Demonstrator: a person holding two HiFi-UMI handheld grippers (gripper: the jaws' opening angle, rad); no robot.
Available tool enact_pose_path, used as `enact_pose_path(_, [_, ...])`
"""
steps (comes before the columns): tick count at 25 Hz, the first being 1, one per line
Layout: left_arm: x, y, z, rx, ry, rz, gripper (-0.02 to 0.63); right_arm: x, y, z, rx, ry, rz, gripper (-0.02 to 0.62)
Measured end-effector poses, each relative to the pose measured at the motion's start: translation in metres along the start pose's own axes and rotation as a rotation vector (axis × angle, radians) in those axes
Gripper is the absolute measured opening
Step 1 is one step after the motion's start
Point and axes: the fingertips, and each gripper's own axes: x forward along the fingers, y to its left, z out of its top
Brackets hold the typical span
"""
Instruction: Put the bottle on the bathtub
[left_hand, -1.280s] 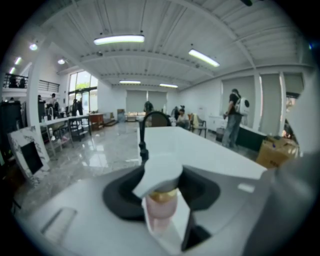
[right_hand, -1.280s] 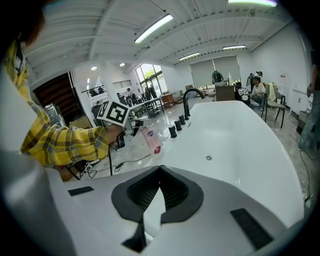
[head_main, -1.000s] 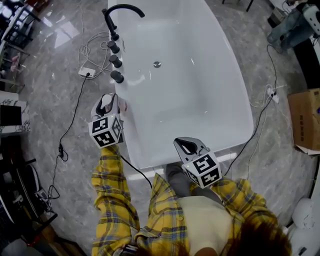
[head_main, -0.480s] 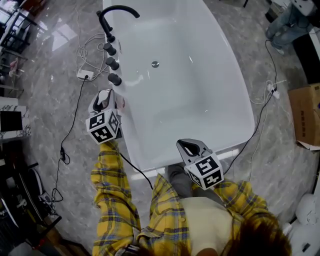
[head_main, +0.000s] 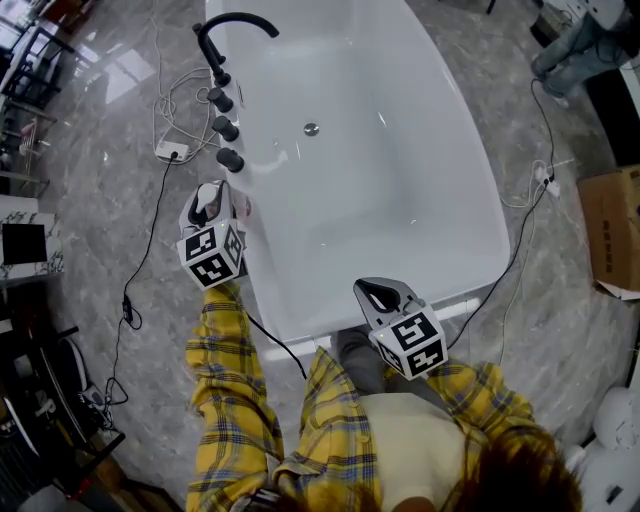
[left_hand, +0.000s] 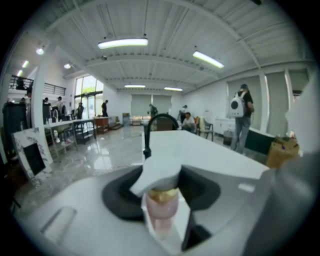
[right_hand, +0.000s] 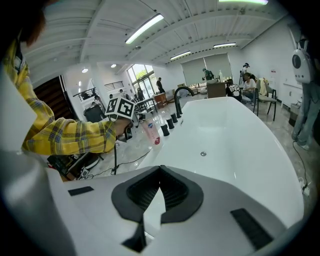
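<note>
Out beyond the left gripper's (head_main: 210, 198) outer side lies glossy grey marble floor (head_main: 100, 230). A white power strip (head_main: 172, 149) sits ahead of the gripper and to its left, and a black cable (head_main: 127, 300) trails back past it.

The left gripper is at the left rim of the white bathtub (head_main: 265, 275). Its jaws stand either side of the bottle (left_hand: 161, 202), a pale pink one with a white pump head. The pads look to be pinching it, though they have just been easing apart a little. In the right gripper view the bottle (right_hand: 150, 131) is roughly upright at the rim, right in front of that gripper. Whether its base rests on the rim I cannot tell.

Just ahead of the gripper on the same rim are three black knobs (head_main: 226, 128), with a black arched spout (head_main: 235, 22) further on. Between the two grippers opens the tub's smooth white basin, its drain (head_main: 311, 128) well ahead of both.

The right gripper (head_main: 380, 292) hovers over the near end of the tub. Its jaws are pressed together at their tips and grip nothing. Far out to its right, across more marble, is a cardboard box (head_main: 612, 235).

The room is a large open hall. It has a white ribbed ceiling (left_hand: 165, 25) with strip lights (left_hand: 122, 43) and tall windows (left_hand: 87, 92) at the far end. Tables and people show in the distance.
</note>
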Motion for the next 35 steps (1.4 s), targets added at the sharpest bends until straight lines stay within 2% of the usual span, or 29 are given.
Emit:
enact_pose_path(2, [0.002,0.0,0.0,0.01,0.005,0.007,0.19,0.0,-0.001,0.001,0.002,-0.005,-0.003,0.014])
enact_pose_path(9, [0.004,0.0,0.0,0.005,0.013,0.033,0.253,-0.014,-0.002,-0.001,0.027,-0.029,-0.013,0.014])
enact_pose_path(15, [-0.005,0.003,0.001,-0.004,0.013,0.087,0.267,-0.031,-0.012,-0.002,0.03,-0.061,-0.028,0.014])
enact_pose_path(22, [-0.026,-0.001,0.004,-0.022,0.003,0.104,0.278,-0.047,-0.015,-0.001,0.027,-0.078,-0.02,0.014])
enact_pose_path(31, [-0.047,0.005,0.0,-0.049,-0.009,0.174,0.284,-0.067,-0.018,-0.012,0.011,-0.081,-0.016,0.014])
enact_pose_path(35, [-0.061,0.001,-0.006,-0.062,-0.005,0.182,0.284,-0.075,-0.02,-0.017,0.016,-0.084,-0.015,0.014])
